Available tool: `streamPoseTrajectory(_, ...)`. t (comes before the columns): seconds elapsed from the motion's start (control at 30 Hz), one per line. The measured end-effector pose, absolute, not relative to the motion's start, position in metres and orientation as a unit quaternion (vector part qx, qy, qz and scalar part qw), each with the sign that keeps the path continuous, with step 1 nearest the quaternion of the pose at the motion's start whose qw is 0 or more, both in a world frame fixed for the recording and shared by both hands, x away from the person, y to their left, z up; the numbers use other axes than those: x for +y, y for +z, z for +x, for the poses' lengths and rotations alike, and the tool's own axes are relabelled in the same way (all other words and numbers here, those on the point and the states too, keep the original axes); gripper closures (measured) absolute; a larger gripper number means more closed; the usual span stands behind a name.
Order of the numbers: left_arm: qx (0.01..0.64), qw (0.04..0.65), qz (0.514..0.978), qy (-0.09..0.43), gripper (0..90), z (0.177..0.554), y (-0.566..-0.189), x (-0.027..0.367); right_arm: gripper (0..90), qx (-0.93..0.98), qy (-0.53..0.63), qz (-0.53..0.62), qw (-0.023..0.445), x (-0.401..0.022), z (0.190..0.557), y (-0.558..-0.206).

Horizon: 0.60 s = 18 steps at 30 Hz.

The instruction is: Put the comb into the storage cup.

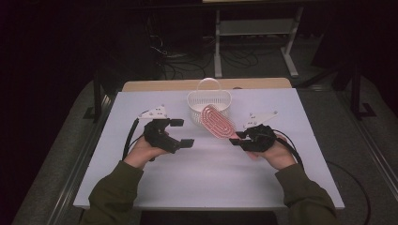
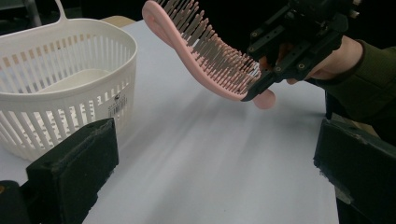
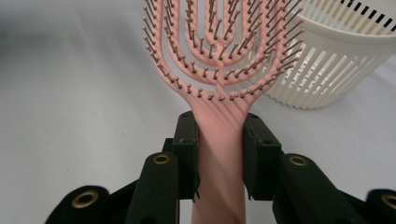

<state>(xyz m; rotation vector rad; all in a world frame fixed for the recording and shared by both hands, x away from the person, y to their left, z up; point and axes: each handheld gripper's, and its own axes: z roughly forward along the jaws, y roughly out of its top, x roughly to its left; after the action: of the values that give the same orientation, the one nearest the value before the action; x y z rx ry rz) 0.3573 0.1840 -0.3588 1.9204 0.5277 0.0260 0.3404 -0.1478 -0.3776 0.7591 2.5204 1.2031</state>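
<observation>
Your right claw (image 3: 219, 154) pinches the pink hairbrush (image 3: 219, 56) by its handle, its head raised just ahead over the basket (image 1: 210, 101) rim, while your left claw (image 1: 182, 132) hangs spread nearby; next, carry it forward and lower it in.

Basket (image 1: 209, 101) at table's (image 1: 206, 178) far edge, hairbrush (image 1: 218, 122) just before it, raised off table
</observation>
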Motion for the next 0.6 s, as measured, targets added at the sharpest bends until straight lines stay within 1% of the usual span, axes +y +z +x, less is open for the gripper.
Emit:
streamPoseTrajectory(0.53, 0.227, 0.530, 0.817, 0.015, 0.0, 0.365, -0.355, 0.164, 68.4, 0.859, 0.431, 0.248, 0.122, -0.140, 0.337, -0.378)
streamPoseTrajectory(0.6, 0.229, 0.536, 0.813, 0.012, 0.0, 0.365, -0.355, 0.161, 68.4, 0.858, 0.434, 0.246, 0.122, -0.138, 0.336, -0.378)
